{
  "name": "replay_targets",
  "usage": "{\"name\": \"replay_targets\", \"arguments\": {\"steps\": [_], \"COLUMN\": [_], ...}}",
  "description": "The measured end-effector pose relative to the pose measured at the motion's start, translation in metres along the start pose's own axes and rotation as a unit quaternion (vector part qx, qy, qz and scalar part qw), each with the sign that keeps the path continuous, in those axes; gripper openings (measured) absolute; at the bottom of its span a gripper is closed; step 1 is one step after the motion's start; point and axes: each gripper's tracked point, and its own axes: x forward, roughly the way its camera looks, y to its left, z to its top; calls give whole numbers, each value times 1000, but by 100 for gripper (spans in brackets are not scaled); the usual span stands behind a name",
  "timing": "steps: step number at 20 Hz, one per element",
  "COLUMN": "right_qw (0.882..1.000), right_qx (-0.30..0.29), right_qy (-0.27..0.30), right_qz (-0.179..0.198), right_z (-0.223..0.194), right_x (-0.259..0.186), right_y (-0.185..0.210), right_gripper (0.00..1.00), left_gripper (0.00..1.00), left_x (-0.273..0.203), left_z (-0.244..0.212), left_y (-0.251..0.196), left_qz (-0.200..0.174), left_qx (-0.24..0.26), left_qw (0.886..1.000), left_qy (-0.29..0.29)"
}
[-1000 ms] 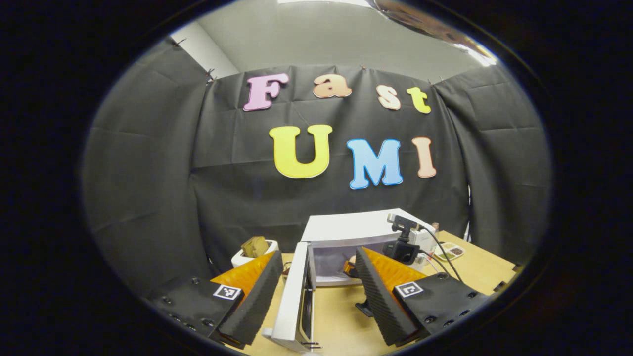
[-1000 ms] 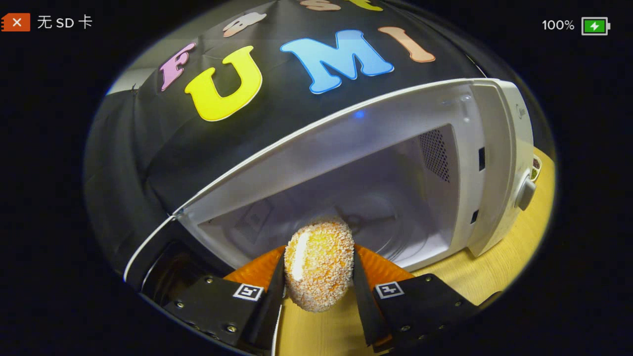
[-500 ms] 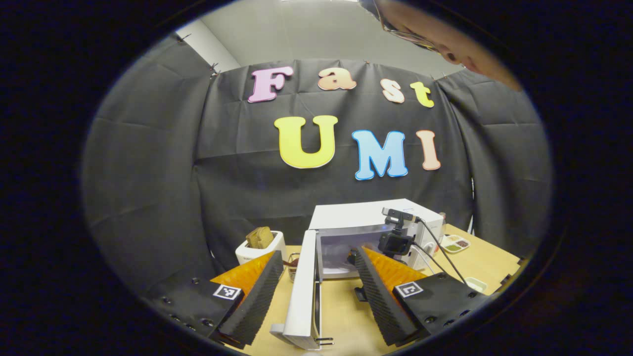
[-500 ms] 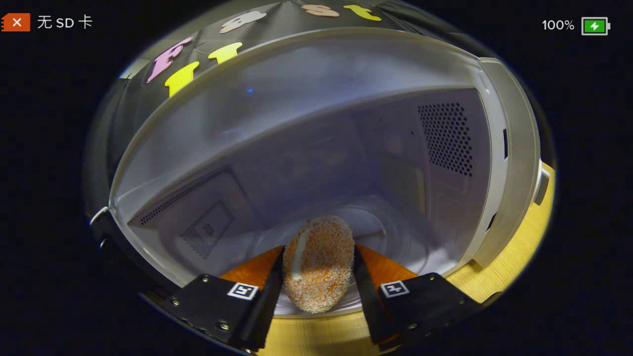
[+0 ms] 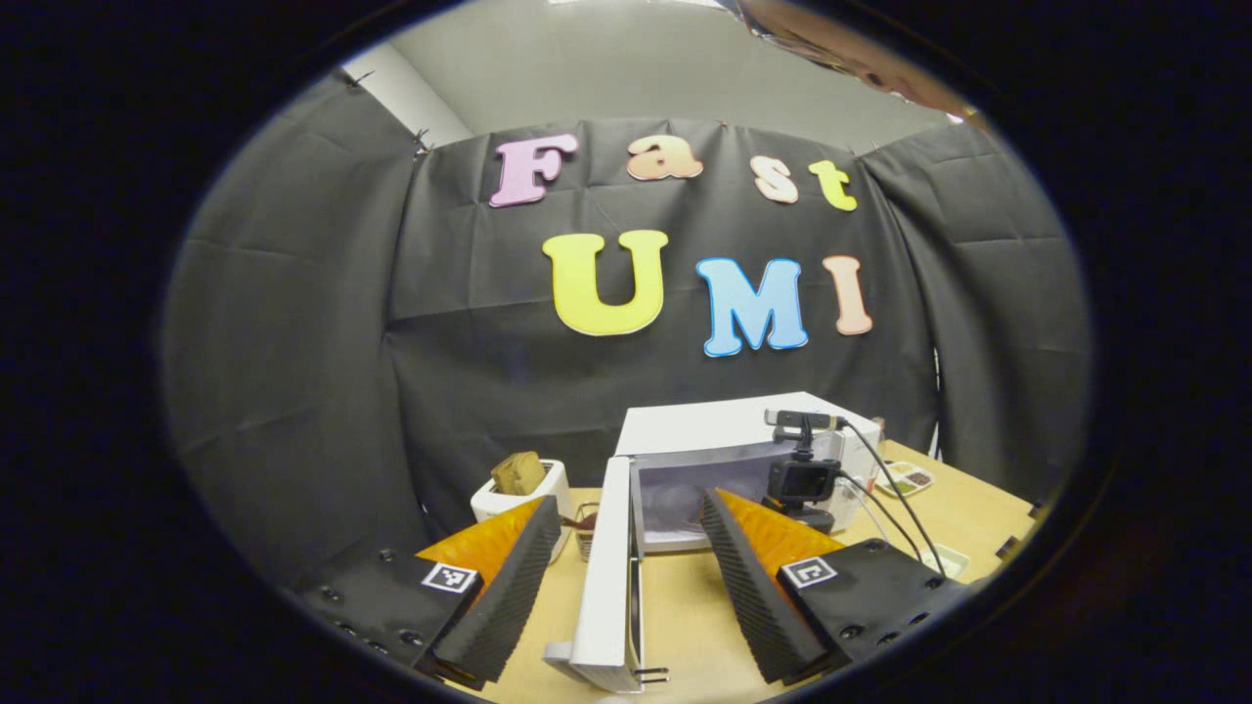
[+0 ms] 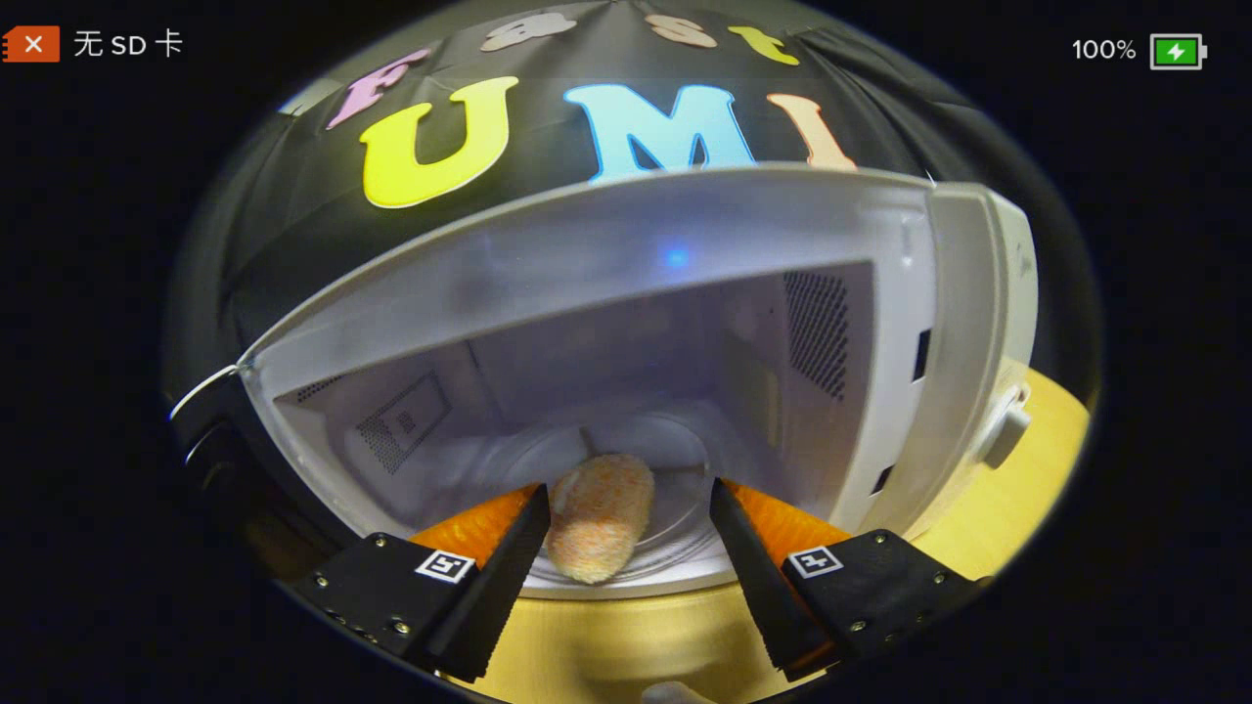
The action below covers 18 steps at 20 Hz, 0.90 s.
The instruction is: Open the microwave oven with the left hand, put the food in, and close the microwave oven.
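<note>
since half a second ago my right gripper (image 6: 626,533) has let go of the food (image 6: 599,515) and pulled back a bit; the fingers that were clamped on it now stand wide apart. the food, a crumb-coated roll, lies on the glass turntable (image 6: 675,494) inside the microwave (image 6: 939,323), near the front edge of the cavity. it sits closer to my left finger (image 6: 509,552); touching or not, can't tell. the right finger is well clear of it.

near to far in right gripper view: fingers at the bottom over the wooden table (image 6: 626,636), then the food, then the turntable, then the cavity's back wall with vent holes on the right side wall. a round knob (image 6: 1007,430) sticks out on the microwave's right front.

left gripper view: my left gripper (image 5: 621,562) is open wide, holding nothing, hovering over the table (image 5: 685,626). the microwave door (image 5: 611,577) stands swung open, edge-on between my fingers. past it the open microwave (image 5: 724,440), with my right gripper (image 5: 802,479) and its camera at the mouth. a white toaster (image 5: 523,489) with bread in it stands to the left, near the black cloth. a small tray (image 5: 905,477) with compartments lies to the right of the microwave.
</note>
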Motion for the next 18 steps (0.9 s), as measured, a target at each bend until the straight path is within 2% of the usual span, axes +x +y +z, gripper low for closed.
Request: {"name": "replay_targets", "arguments": {"steps": [4,6,8,10,14,18], "right_qw": [998,996,994,993,993,994], "right_qx": [-37,-59,-81,-69,-66,-33], "right_qy": [-17,-36,-43,-47,-78,-94], "right_qz": [46,60,58,81,62,53], "right_z": [48,80,108,132,180,202], "right_x": [-80,-121,-161,-195,-256,-311], "right_y": [-17,-33,-57,-68,-122,-158], "right_gripper": [100,100,100,98,100,100], "left_gripper": [99,97,96,99,99,97], "left_x": [-2,-5,-7,-12,-20,-26], "left_z": [18,23,24,30,42,51], "left_y": [3,5,8,8,16,15], "left_qz": [7,10,17,20,34,35], "left_qx": [-4,-3,-6,-13,3,15], "left_qw": [1000,1000,1000,1000,999,999], "left_qy": [-16,-16,-12,-16,-27,-35]}}
